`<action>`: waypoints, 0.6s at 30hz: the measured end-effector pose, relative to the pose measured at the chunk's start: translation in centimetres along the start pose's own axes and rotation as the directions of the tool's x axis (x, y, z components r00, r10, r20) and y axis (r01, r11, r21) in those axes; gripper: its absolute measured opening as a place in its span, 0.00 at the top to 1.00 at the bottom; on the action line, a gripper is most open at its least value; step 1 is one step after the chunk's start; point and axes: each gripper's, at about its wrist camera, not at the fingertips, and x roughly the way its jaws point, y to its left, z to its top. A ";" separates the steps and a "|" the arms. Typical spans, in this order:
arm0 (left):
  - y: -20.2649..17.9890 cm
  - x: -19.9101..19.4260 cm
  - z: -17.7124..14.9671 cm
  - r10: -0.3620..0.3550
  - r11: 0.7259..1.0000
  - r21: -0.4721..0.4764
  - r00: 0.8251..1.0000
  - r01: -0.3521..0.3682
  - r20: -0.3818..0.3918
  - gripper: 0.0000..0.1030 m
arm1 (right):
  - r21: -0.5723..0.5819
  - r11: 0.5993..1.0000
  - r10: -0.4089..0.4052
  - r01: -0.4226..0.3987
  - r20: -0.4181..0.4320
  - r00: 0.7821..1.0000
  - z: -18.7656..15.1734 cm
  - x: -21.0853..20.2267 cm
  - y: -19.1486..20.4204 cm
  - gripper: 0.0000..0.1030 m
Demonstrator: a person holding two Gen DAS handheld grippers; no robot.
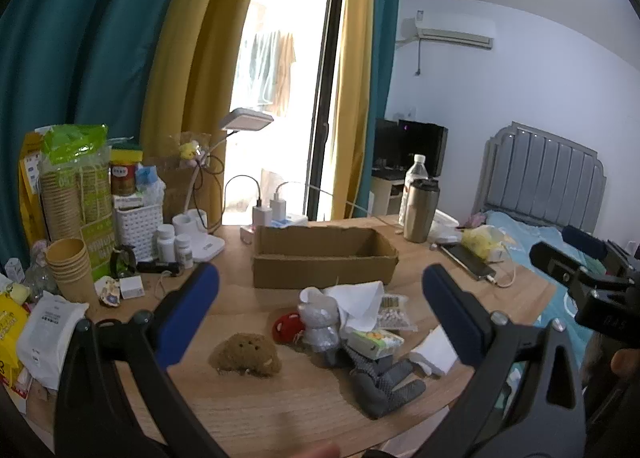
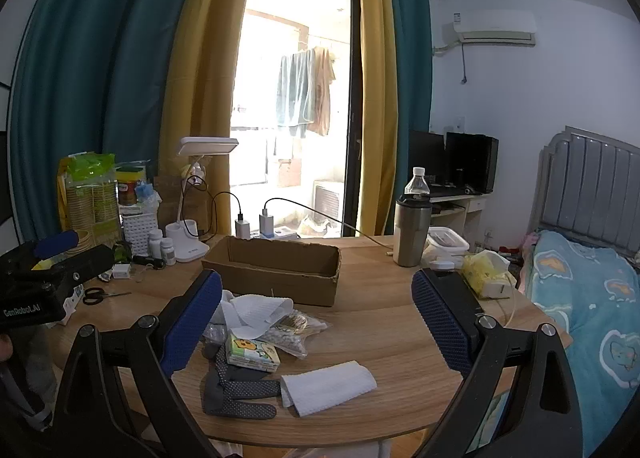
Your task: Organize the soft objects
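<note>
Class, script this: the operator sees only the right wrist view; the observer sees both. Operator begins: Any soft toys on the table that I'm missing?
Observer: Yes. A brown plush lies left of the grey glove, apart from it.
Operator: Anything else by that pile?
Observer: A pale bear in clear wrap, right beside the white tissue.
Operator: Are the left tongs holding anything?
Observer: No. The left tongs are open with nothing between them.
</note>
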 end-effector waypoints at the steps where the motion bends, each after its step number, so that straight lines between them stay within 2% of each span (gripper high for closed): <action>1: 0.0 0.0 0.0 0.001 1.000 0.003 1.000 -0.001 -0.001 0.00 | 0.000 1.000 0.000 0.000 -0.001 1.000 -0.1 0.1 0.0 0.05; 18: -0.2 0.0 -0.4 0.012 1.000 0.010 1.000 -0.012 -0.013 0.00 | -0.007 1.000 0.007 -0.007 -0.013 1.000 -0.2 -0.2 0.2 0.05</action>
